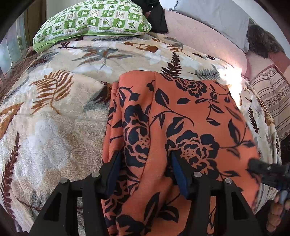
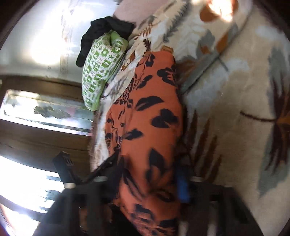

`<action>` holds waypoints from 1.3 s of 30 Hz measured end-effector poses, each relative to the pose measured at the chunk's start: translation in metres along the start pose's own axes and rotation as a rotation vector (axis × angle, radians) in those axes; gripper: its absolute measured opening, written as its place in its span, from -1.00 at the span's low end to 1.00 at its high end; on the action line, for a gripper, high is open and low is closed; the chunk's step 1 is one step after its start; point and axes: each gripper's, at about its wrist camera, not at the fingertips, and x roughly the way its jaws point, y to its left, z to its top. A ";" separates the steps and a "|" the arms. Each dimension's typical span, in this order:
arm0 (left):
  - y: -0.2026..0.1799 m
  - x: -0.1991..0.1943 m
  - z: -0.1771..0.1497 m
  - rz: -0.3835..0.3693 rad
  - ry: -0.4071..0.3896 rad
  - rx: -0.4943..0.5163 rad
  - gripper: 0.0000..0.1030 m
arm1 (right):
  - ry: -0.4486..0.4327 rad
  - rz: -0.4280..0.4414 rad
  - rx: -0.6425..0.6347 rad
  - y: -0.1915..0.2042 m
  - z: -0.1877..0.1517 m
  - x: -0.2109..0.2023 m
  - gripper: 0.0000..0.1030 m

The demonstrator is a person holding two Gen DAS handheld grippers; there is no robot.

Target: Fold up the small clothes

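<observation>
Black fingers with blue pads, those of the left gripper (image 1: 145, 174), fill the bottom of the left wrist view, standing apart with a fold of the orange floral garment (image 1: 181, 116) running between them. The pads look to press the cloth from both sides, so I judge it held, though the fingers are far from fully closed. That garment lies on the leaf-patterned blanket (image 1: 54, 109) of the bed, a doubled layer showing along its left edge, its far hem square. At the right edge the right gripper (image 1: 257, 166) comes in blurred over the cloth. A green checked pillow (image 1: 94, 20) rests well beyond, with dark clothing (image 1: 157, 16) behind it.

Blurred cloth also crowds the bottom of the right wrist view, where the same garment (image 2: 150, 118) passes between the right gripper's (image 2: 150, 181) fingers; one blue pad (image 2: 183, 187) shows beside the fabric. Motion blur hides whether they pinch it, so I cannot tell. The pillow (image 2: 99, 72) lies further off.

By my reading, one fold is probably in and another is underway; tidying and setting aside remain.
</observation>
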 end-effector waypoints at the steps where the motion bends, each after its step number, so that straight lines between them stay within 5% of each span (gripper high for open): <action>1: -0.002 0.001 -0.001 0.003 -0.002 0.012 0.13 | 0.021 -0.068 -0.022 -0.004 0.000 0.006 -0.33; 3: -0.005 0.000 -0.003 0.020 -0.014 0.030 0.13 | 0.060 -0.091 -0.001 -0.016 0.000 0.016 -0.28; 7: -0.001 -0.002 -0.004 -0.008 -0.014 0.012 0.13 | -0.033 0.033 0.015 -0.004 0.011 -0.011 0.57; 8: -0.001 -0.002 -0.004 -0.007 -0.018 0.013 0.13 | -0.051 0.032 0.011 -0.001 0.019 -0.014 0.59; 13: 0.001 -0.003 -0.004 -0.021 -0.020 0.006 0.13 | -0.011 0.078 0.110 -0.021 0.063 0.022 0.58; 14: 0.002 -0.003 -0.005 -0.023 -0.022 0.005 0.13 | 0.014 0.070 0.111 -0.023 0.068 0.033 0.21; 15: 0.003 -0.003 -0.005 -0.027 -0.023 0.005 0.13 | 0.027 0.024 0.074 -0.017 0.070 0.037 -0.08; 17: 0.005 -0.003 -0.006 -0.036 -0.029 0.005 0.13 | 0.003 -0.059 -0.023 0.003 0.070 0.031 -0.24; 21: 0.001 -0.003 -0.006 -0.020 -0.032 0.021 0.13 | -0.003 -0.283 -0.208 0.025 0.065 0.043 -0.25; 24: 0.002 -0.004 -0.006 -0.034 -0.032 0.007 0.13 | -0.001 -0.202 -0.126 0.019 0.071 0.037 -0.06; 26: 0.003 -0.004 -0.006 -0.040 -0.033 0.001 0.13 | -0.022 -0.101 -0.101 0.021 0.075 0.026 0.59; 31: 0.002 -0.003 -0.006 -0.035 -0.032 0.002 0.13 | -0.079 -0.054 0.011 0.001 0.103 0.029 0.59; 32: 0.002 -0.003 -0.006 -0.033 -0.032 0.003 0.14 | -0.021 -0.055 0.043 -0.004 0.108 0.043 0.46; 34: 0.002 -0.003 -0.006 -0.034 -0.033 0.004 0.14 | 0.023 -0.115 -0.007 0.005 0.112 0.059 -0.37; 39: 0.001 -0.003 -0.006 -0.032 -0.038 0.010 0.14 | -0.024 -0.242 -0.112 0.027 0.104 0.047 -0.24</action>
